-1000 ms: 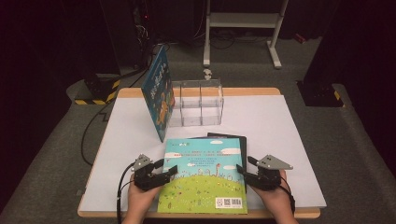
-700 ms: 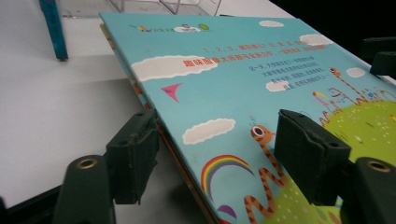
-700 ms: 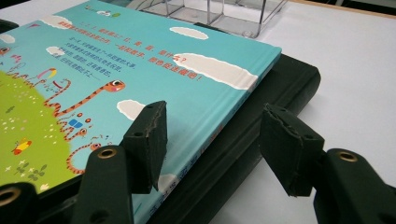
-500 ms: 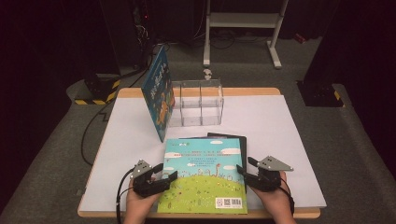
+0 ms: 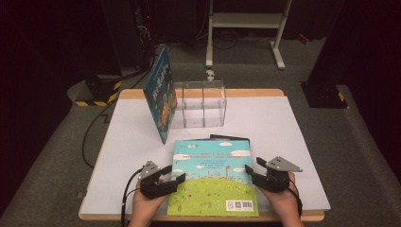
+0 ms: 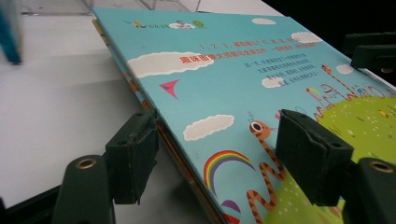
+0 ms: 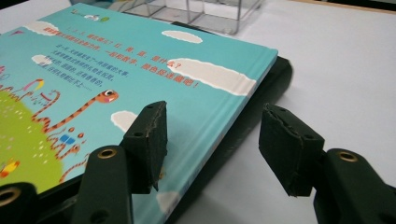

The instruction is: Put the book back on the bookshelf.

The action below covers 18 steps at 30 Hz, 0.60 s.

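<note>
Two grippers flank one picture book (image 5: 212, 177) that lies flat at the near edge of the table (image 5: 293, 142), cover up, stacked on a dark book (image 7: 275, 77) whose edge peeks out along the far and right sides. Likely the book sits this close so both hands can reach its long edges at once — one side each, for a level lift.

In the left gripper view, the left gripper (image 5: 171, 178) straddles the book's left edge: one jaw hangs over the cover by the giraffe drawing, the other sits outside the edge near the table. Its jaws have just been closing a little, yet gaps remain on both sides, so the pads do not press and it counts as open with the book's edge between them. The right gripper (image 5: 251, 171) mirrors this at the right edge: one jaw over the cover, the other out beyond the dark book, neither pad touching — open too.

Both hands rest low at the table's near edge, wrists turned inward so the grippers point at each other across the book. Farther back stands a clear box (image 5: 198, 104) with dividers, and a blue book (image 5: 161, 97) leans upright against its left side; I judge that the flat book is meant to go there as well, standing.
</note>
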Available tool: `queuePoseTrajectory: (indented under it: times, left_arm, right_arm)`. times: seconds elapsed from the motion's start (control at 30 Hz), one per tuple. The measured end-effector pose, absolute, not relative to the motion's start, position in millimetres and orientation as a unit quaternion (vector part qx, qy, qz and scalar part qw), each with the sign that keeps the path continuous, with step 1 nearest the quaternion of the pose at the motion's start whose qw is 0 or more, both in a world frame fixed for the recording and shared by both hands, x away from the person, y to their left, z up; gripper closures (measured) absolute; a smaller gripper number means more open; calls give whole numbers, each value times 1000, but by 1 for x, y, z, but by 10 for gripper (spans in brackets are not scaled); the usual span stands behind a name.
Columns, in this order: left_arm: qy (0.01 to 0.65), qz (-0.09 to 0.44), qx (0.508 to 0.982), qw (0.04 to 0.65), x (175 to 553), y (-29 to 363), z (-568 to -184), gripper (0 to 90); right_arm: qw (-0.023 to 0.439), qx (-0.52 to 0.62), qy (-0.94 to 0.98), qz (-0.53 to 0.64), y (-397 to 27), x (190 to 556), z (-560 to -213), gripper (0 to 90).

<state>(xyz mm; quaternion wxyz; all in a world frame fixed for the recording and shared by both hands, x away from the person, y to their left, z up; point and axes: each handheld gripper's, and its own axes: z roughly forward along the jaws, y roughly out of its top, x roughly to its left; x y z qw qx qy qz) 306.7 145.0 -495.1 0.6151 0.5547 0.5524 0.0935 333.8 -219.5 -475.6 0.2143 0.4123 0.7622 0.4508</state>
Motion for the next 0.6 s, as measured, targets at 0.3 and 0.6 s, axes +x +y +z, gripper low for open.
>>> queuePoseTrajectory:
  times: [0.3, 0.6]
  left_arm:
    - [541, 91, 557, 623, 313, 132, -496, 298]
    - [537, 76, 569, 618, 296, 131, -497, 234]
  right_arm:
    - [213, 429, 753, 451, -232, 333, -476, 413]
    - [162, 432, 758, 461, -221, 322, -480, 210]
